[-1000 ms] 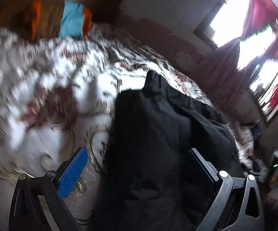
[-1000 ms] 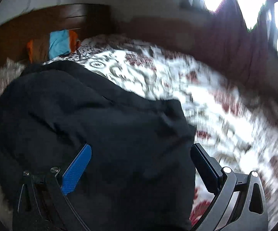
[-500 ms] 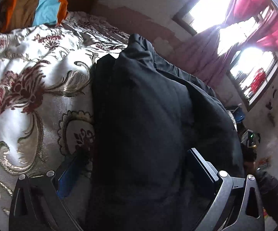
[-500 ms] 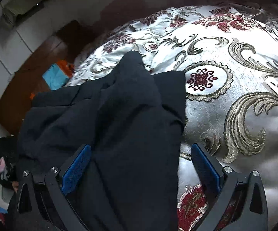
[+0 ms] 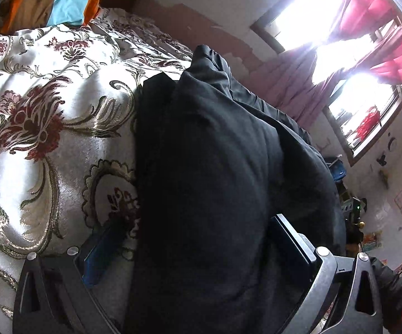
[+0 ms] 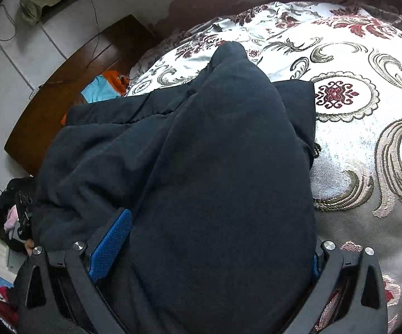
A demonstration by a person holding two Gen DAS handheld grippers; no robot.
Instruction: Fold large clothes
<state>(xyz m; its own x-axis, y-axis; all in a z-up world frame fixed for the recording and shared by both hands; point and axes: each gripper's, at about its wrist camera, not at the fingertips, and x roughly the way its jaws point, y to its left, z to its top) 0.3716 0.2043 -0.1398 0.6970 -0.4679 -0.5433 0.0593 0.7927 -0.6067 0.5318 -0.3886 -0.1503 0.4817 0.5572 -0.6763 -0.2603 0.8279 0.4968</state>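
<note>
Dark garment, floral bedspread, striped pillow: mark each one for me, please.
dark garment (image 6: 223, 172), right wrist view, on its bunched upper fold.
floral bedspread (image 5: 47, 128), left wrist view, on the red flower motif.
striped pillow (image 5: 67, 2), left wrist view, on its light blue stripe.

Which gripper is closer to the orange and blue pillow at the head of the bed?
Probably the left. The left gripper sees the pillow large, just across the bedspread; the right gripper sees it small, beyond the dark garment.
</note>
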